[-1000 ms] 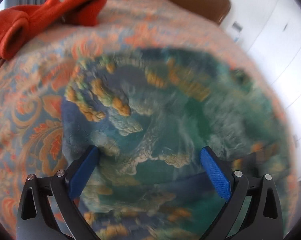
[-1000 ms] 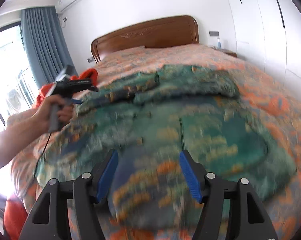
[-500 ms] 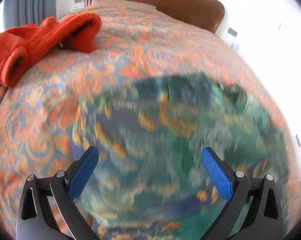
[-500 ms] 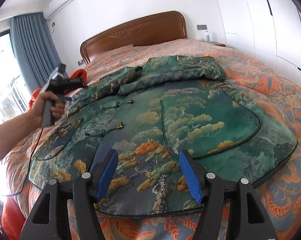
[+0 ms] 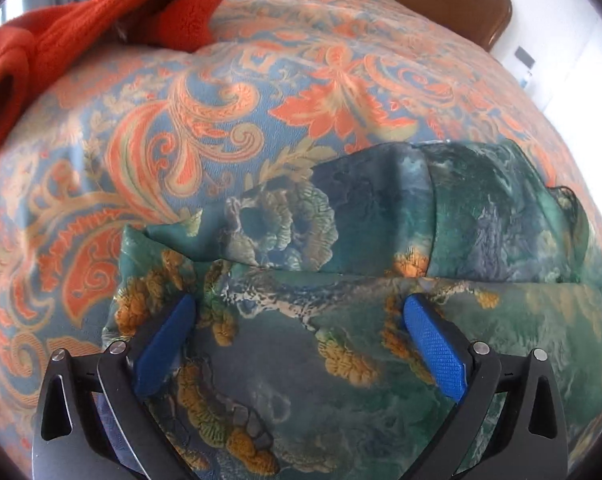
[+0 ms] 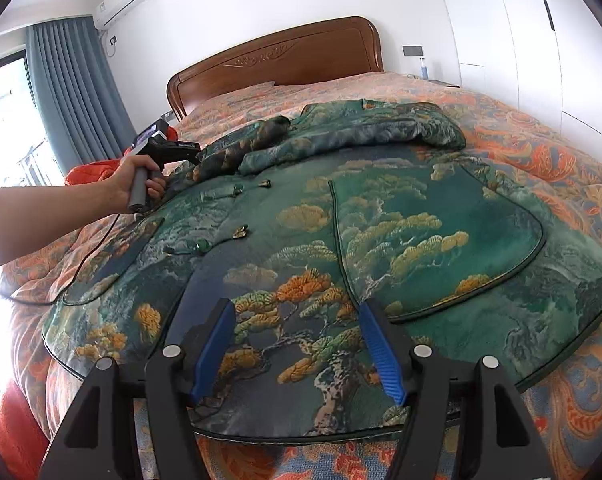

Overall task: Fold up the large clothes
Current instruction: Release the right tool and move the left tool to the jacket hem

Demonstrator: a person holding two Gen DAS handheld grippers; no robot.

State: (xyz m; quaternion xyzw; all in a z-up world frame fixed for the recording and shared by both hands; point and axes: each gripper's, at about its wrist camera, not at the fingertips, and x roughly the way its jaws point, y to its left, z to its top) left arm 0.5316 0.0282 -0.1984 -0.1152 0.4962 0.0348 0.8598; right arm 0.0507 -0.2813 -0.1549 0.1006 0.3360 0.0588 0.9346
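- A large green brocade jacket [image 6: 341, 248], printed with pine trees and clouds, is laid front-up across the bed [image 6: 541, 152], over an orange-and-blue paisley bedspread [image 5: 221, 92]; it is spread flat, presumably so that folds can be made cleanly.
- One sleeve [image 6: 361, 128] is seen already brought across the chest toward 12 o'clock in the right wrist view, bunched near the collar; the fold is judged to be at an early stage.
- The right claw [image 6: 295, 344] is held over the hem at 6 o'clock, its blue pads apart and nothing between them; no contact with the cloth can be confirmed.
- The left claw [image 5: 301, 344] is held low over the jacket's edge near the folded sleeve, jaws wide apart and empty; fabric lies beneath and between the pads but is not pinched.
- In the right wrist view, the left hand [image 6: 141, 184] is seen at 9 o'clock gripping the tool's handle, at the jacket's shoulder side, probably so that the two claws work opposite ends of the garment.
- The frog buttons [image 6: 241, 232] lie along the front closure, between the two claws.
- An orange knitted garment [image 5: 81, 28] lies at 11 o'clock in the left wrist view, well apart from the jacket, apparently set aside.
- A wooden headboard [image 6: 277, 64] stands at 12 o'clock.
- The next move is judged to call for the hem or side edge to be pinched; the slippery, padded-looking cloth may slide out of a shallow grip.
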